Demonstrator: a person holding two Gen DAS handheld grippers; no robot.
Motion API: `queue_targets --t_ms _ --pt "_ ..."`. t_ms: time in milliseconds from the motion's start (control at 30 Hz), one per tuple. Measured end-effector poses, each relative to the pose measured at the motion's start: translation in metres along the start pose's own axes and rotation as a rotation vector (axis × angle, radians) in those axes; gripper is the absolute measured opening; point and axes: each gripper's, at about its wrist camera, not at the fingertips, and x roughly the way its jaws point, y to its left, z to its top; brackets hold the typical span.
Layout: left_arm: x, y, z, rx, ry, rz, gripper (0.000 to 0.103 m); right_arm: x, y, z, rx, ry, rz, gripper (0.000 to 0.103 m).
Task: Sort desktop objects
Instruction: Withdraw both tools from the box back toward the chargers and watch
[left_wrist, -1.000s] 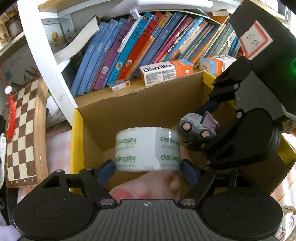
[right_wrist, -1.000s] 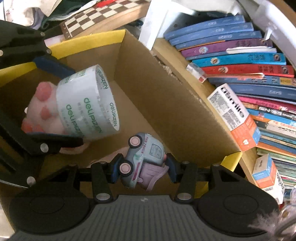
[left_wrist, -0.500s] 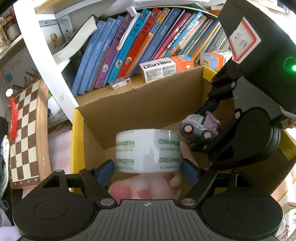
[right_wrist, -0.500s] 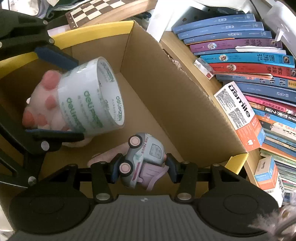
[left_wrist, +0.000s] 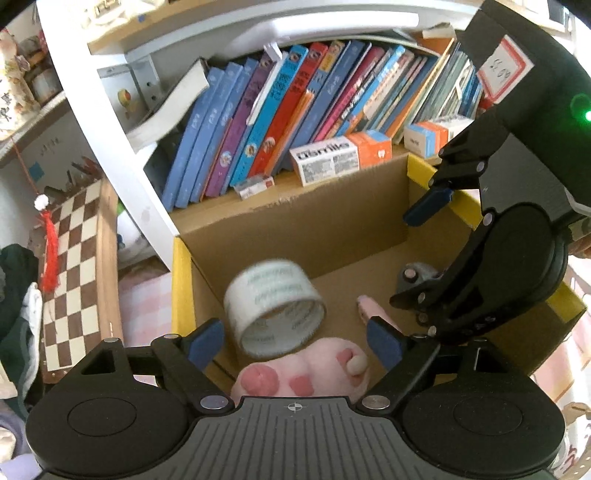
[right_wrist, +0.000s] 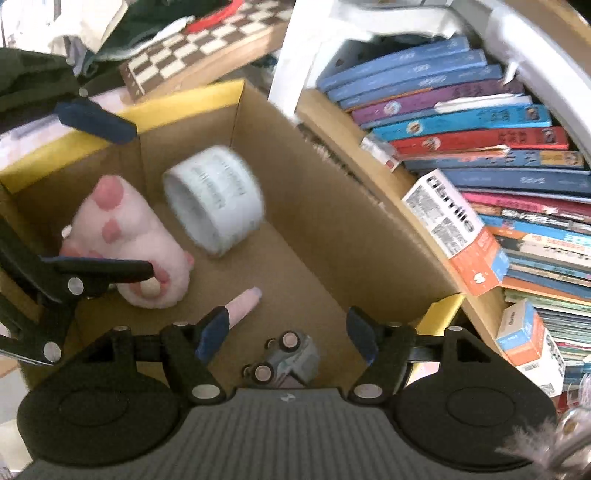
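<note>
Progress: both grippers hang over the open cardboard box (left_wrist: 295, 229), and the roll of clear packing tape (left_wrist: 275, 302) and the toy car (right_wrist: 286, 360) are already clear of their pads; judged from this, two drops are as good as done.
Left: what else on the desk needs sorting cannot be told, since neither view shows the desktop itself.
Left gripper (left_wrist: 295, 341): jaws opening, nothing between the blue pads; the tape roll shows blurred just beyond them, so it is probably tumbling rather than at rest.
Right gripper (right_wrist: 288, 332): jaws opening, pads well apart from the car, which lies on its side low in the box with its wheels showing.
Tape roll: broad smooth ring, glossy film with green print, hollow core; round enough to roll on the box floor.
Toy car: small, hard, grey body with pale pink wheels.
Plush paw (right_wrist: 125, 236): soft pink fleece with darker pink toe pads, lying in the box beside the tape.
Pink stick (right_wrist: 242, 302): slim, smooth, on the box floor; what it is I cannot tell.
Box: matte brown corrugated walls, yellow rim, standing against a shelf of books (left_wrist: 295, 110).
</note>
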Motion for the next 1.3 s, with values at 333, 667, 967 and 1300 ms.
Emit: queue_targets --t_ms 333,667,967,1300 --pt "-0.051 0.001 0.003 -0.035 -0.113 0.018 0.087 -0.064 0.000 -0.006 0.122 -0.165 -0.035 0.072" --pt "-0.108 0.008 -0.012 -0.117 -0.213 0.016 0.091 -0.139 0.021 -0.027 0.267 -0.325 -0.058 0.079" --pt "-0.144 0.014 -0.040 -0.161 -0.243 0.025 0.091 -0.180 0.047 -0.060 0.366 -0.370 -0.108 0.082" --pt "-0.162 0.019 -0.081 -0.190 -0.210 0.035 0.092 -0.196 0.084 -0.105 0.472 -0.339 -0.178 0.084"
